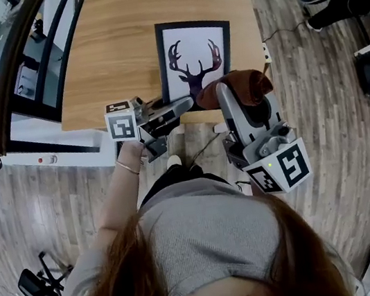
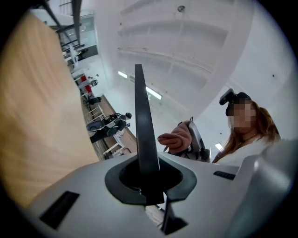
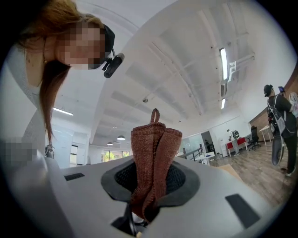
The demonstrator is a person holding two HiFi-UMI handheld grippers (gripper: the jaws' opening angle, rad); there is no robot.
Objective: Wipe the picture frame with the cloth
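- Pinching the picture frame [image 1: 189,37] by its near-left corner, left gripper [image 1: 179,106] hides it
- Brown cloth [image 1: 250,82], clamped in the right gripper [image 1: 232,95], covers the frame's near-right corner

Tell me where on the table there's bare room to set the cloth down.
Widest bare patch of table: left of the frame, out to the table's left edge. More lies beyond the frame's far side. Right of the frame only a thin strip. The near edge is crowded: left tongs gripping the frame, right tongs holding the cloth.
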